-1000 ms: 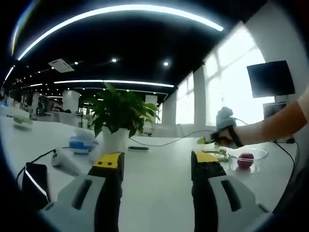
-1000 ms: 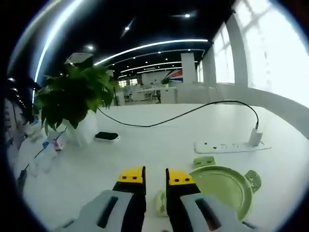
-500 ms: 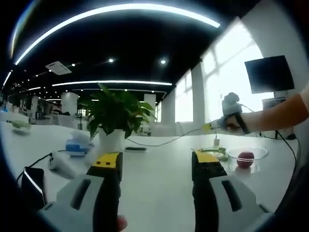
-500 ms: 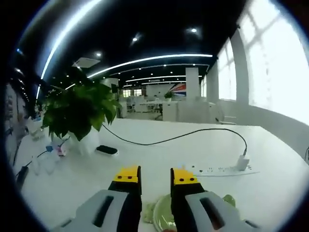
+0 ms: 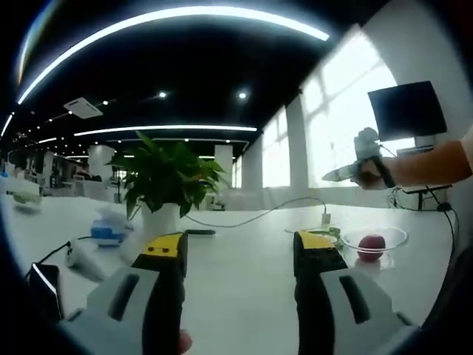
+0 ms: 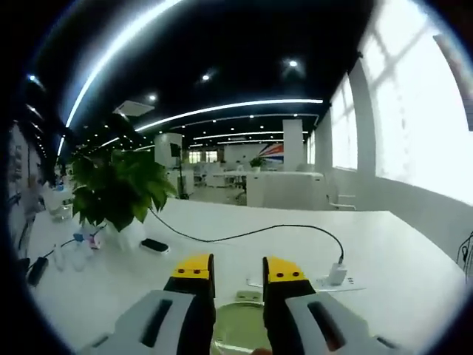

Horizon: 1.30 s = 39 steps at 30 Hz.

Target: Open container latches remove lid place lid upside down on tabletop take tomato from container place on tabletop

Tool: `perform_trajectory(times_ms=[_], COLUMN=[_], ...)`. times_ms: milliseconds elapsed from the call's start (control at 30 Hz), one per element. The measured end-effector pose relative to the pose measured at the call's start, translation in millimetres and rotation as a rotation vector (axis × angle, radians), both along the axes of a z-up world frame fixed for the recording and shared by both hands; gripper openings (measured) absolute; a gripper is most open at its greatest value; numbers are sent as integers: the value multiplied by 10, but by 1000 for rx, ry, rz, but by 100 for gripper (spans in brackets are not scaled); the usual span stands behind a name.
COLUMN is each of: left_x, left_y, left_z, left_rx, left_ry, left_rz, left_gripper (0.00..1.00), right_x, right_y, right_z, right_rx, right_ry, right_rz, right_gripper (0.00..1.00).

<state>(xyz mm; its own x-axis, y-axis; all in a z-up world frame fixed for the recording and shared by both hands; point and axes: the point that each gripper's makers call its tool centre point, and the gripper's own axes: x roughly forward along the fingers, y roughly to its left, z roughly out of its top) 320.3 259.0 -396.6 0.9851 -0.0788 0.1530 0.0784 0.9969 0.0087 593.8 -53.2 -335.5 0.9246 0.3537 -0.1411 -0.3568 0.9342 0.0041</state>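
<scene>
In the left gripper view a clear container (image 5: 382, 237) stands on the white table (image 5: 236, 281) at the right, with a red tomato (image 5: 372, 245) inside it. The green lid (image 5: 330, 234) lies flat just left of it. My left gripper (image 5: 240, 248) hovers low over the table, jaws wide apart and nothing between them. A hand holds my right gripper (image 5: 331, 176) high above the container. In the right gripper view, that right gripper (image 6: 239, 268) has a narrow gap between its jaws and holds nothing; the green lid (image 6: 238, 329) lies far below it.
A potted plant (image 5: 166, 181) stands mid-table, with a blue object (image 5: 107, 231), a white device (image 5: 81, 255) and a black phone (image 5: 41, 285) to its left. A power strip (image 6: 307, 283) with a charger (image 6: 337, 273) and a black cable lies beyond the lid.
My right gripper has lifted well up and away from the lid on the table, its jaws parting slightly. The left gripper has barely moved.
</scene>
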Motion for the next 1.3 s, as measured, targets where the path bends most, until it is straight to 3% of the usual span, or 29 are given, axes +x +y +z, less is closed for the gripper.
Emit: perform_trajectory(times_ms=[400, 467, 867, 1300], left_x=[84, 87, 103, 148], left_y=[-156, -169, -239, -348], left_z=[12, 16, 46, 54], left_rx=[9, 11, 14, 19], left_ry=[2, 2, -2, 0], left_rz=[-27, -30, -43, -64], left_gripper=[56, 56, 56, 56], right_x=[-373, -337, -789, -1292], right_y=[-533, -676, -1345, -1738], right_z=[483, 551, 641, 747], right_rx=[72, 116, 150, 180], right_ry=[-77, -93, -161, -230], right_rz=[4, 5, -46, -60], right_gripper=[23, 25, 28, 33])
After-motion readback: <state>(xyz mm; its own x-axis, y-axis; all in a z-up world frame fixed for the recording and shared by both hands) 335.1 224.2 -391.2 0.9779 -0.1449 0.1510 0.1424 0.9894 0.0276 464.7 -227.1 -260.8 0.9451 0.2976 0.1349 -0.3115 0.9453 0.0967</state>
